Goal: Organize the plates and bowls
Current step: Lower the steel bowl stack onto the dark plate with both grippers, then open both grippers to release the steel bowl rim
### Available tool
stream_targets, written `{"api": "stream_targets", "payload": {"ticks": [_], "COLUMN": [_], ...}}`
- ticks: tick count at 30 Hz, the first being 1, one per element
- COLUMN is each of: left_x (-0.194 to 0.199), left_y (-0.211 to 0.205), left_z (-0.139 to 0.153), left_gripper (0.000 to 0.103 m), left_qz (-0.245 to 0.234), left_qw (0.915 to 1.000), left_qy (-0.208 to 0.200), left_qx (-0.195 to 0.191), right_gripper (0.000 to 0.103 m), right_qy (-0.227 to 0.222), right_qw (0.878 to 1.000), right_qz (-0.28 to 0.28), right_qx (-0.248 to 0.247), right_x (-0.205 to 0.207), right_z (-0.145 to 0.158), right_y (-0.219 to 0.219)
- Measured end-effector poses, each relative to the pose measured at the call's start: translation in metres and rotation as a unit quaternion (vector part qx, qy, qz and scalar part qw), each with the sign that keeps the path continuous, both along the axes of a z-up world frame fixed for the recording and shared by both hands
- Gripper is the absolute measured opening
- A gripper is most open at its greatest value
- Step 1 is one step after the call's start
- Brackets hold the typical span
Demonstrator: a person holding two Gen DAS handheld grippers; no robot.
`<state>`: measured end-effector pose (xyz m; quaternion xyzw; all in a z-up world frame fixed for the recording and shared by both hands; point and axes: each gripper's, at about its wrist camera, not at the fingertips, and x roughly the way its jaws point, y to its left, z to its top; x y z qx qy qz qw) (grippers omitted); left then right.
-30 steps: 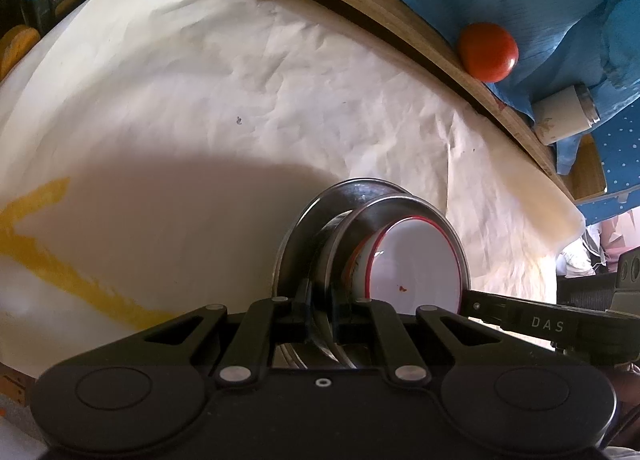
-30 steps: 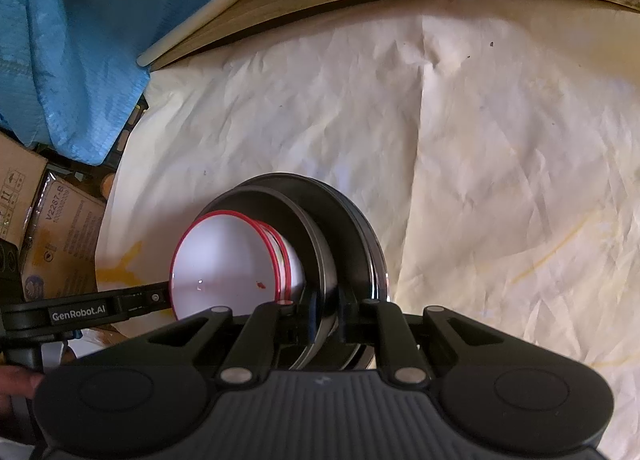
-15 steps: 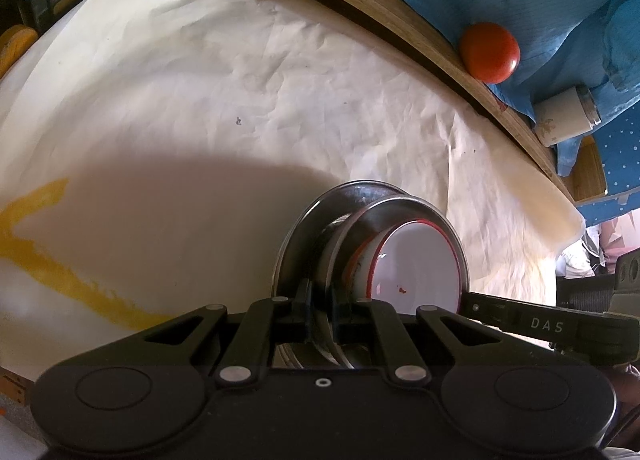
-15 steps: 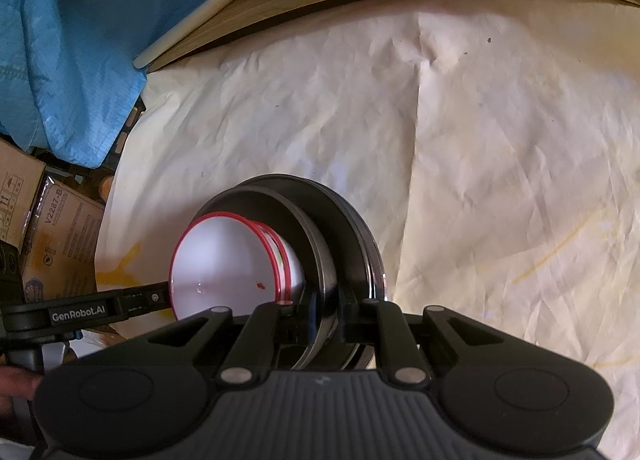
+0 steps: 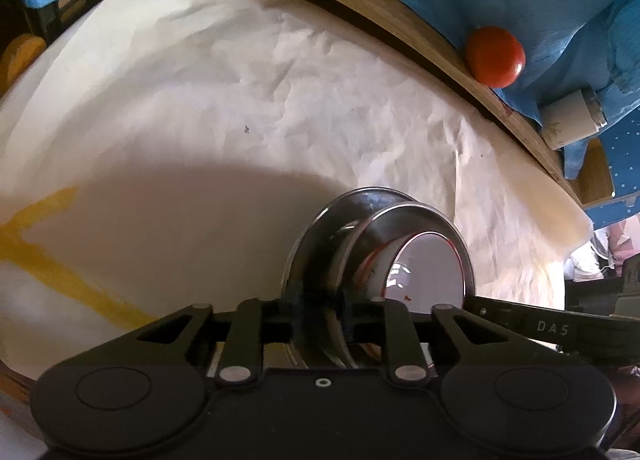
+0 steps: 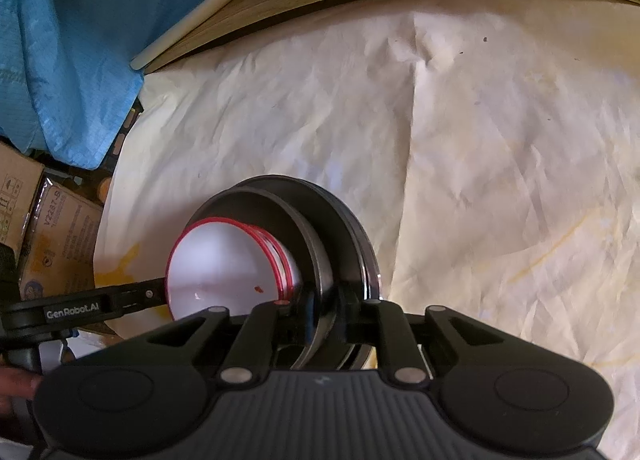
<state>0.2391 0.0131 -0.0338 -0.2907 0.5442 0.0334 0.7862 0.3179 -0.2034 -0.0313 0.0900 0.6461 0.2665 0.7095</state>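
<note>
Two steel plates (image 5: 316, 260), nested red-rimmed white bowls (image 6: 224, 268), both grippers clamped

A nested stack of dishes (image 5: 372, 260) stands on edge, low and near in both views, just above the crumpled white paper. Two steel plates (image 6: 344, 244) form the outside, rims upright. Inside them sit white bowls with red rims (image 6: 224, 268), their hollows facing sideways; a small red speck marks the innermost one
</note>
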Motion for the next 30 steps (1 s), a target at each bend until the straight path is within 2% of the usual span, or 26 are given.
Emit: {"api": "stream_targets", "payload": {"ticks": [7,10,11,13,20,26,28,30], "left_x": [0.000,-0.001,-0.001,-0.002,-0.003,-0.003,-0.002,-0.001], "left_y": [0.000,0.002,0.002,0.001,0.004,0.006,0.008,0.008], "left_z": [0.001,0.002,0.002,0.005,0.008,0.011,0.012,0.014], "left_gripper": [0.027,0.028,0.030,0.052,0.055,0.067,0.069,0.071], "left_qz": [-0.003,-0.001,-0.001,0.001,0.002,0.005,0.004,0.000], "left_qw": [1.0000,1.0000,0.9999,0.9996,0.9993,0.9989,0.9988,0.9987], "left_qy": [-0.002,-0.006,-0.007,-0.005,-0.010,-0.017,-0.019,-0.020], "left_qx": [0.006,0.007,0.009,0.028,0.036,0.044,0.044,0.046], "right_gripper": [0.016,0.020,0.021,0.022,0.022,0.024,0.033,0.052], "right_qy": [-0.004,-0.013,-0.014,-0.014,-0.016,-0.021,-0.031,-0.039], "right_qw": [1.000,1.000,1.000,1.000,1.000,0.999,0.999,0.998], "right_qz": [-0.005,-0.011,-0.012,-0.014,-0.016,-0.024,-0.030,-0.037], "right_qx": [-0.002,-0.001,0.000,0.001,0.001,0.002,-0.007,-0.011], "right_x": [-0.001,0.000,0.000,-0.001,-0.002,-0.004,-0.005,-0.006], "right_z": [0.002,0.005,0.005,0.006,0.007,0.010,0.014,0.017], "right_y": [-0.001,-0.003,-0.004,-0.005,-0.006,-0.008,-0.010,-0.011]}}
